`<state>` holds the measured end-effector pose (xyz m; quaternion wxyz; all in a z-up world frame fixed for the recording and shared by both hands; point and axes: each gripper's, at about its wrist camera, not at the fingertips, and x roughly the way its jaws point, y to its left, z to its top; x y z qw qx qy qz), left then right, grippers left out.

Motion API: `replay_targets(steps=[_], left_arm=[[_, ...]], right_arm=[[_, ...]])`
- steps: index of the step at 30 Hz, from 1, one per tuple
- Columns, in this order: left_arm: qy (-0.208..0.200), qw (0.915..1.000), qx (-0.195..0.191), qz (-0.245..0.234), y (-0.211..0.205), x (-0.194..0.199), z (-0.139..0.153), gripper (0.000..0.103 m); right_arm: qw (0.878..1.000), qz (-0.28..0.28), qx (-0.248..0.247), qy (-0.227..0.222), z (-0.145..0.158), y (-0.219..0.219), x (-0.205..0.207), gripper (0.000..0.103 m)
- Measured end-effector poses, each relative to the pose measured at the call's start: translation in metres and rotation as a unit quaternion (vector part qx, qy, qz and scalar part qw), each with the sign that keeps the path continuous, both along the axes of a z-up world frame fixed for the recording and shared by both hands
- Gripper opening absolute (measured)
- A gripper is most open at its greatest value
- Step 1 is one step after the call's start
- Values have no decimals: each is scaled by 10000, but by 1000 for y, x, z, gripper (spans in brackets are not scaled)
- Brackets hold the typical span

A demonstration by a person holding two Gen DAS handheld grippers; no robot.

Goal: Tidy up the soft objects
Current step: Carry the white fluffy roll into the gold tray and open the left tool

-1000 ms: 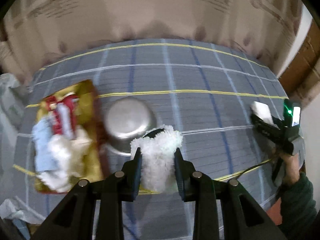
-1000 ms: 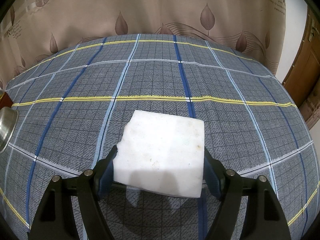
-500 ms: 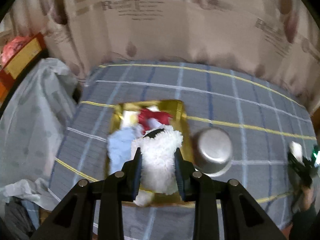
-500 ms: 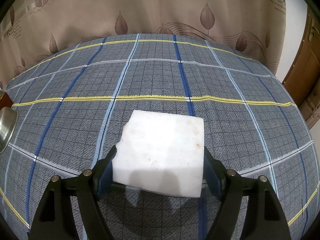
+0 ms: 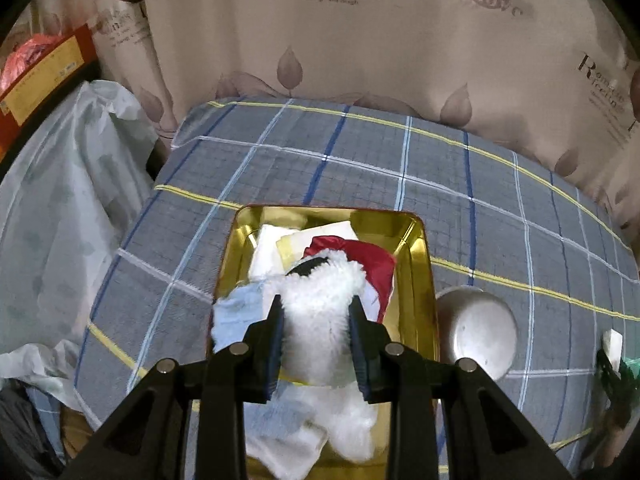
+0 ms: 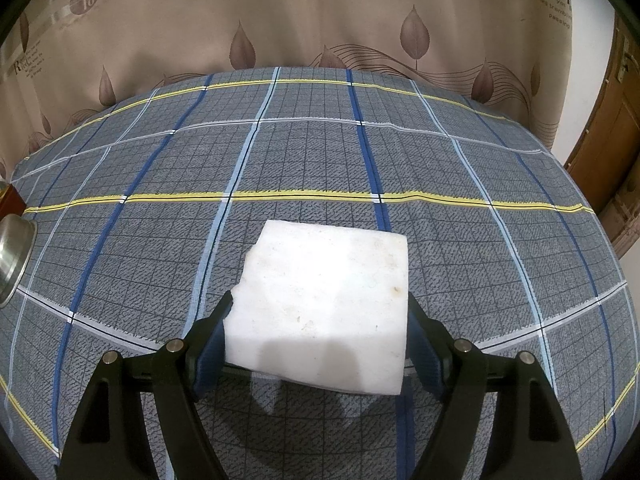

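Observation:
My left gripper (image 5: 318, 320) is shut on a fluffy white soft piece (image 5: 320, 312) and holds it above a gold tray (image 5: 416, 264). The tray holds a red cloth (image 5: 368, 264), a light blue cloth (image 5: 236, 312), white sponges (image 5: 268, 256) and more white fluff (image 5: 352, 420). My right gripper (image 6: 318, 340) is shut on a white foam block (image 6: 324, 304), held just above the checked blue-grey cloth. The right gripper with its block also shows small at the right edge of the left wrist view (image 5: 612, 344).
An upturned steel bowl (image 5: 476, 332) stands right of the tray; its rim shows at the left edge of the right wrist view (image 6: 12, 256). A leaf-print curtain (image 6: 320, 20) hangs behind the table. Plastic-covered things (image 5: 60, 208) lie left of the table.
My left gripper has swung left with the fluffy piece, from beside the steel bowl to above the gold tray. The right gripper and foam block have barely moved.

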<state>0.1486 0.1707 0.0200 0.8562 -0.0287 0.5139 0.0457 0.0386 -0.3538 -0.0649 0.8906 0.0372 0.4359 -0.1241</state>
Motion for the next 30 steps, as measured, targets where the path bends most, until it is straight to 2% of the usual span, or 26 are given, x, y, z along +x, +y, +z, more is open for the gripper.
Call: replay_targets(steps=[7, 15, 21, 24, 30], left_arm=[[87, 9999, -58, -45, -8, 23, -20, 29], [96, 9997, 197, -129, -16, 29, -38, 33], [-40, 9989, 454, -86, -19, 23, -36, 37], [-36, 9981, 612, -31, -19, 22, -34, 45], [41, 9984, 570, -5, -15, 20, -30, 47]], right_arm=[[10000, -4, 12, 3, 0, 0, 0, 75], [10000, -2, -1, 6, 0, 0, 0, 75], [10000, 1, 4, 6, 0, -1, 0, 76], [10000, 0, 5, 7, -1, 0, 0, 76], [10000, -1, 6, 8, 0, -1, 1, 76]])
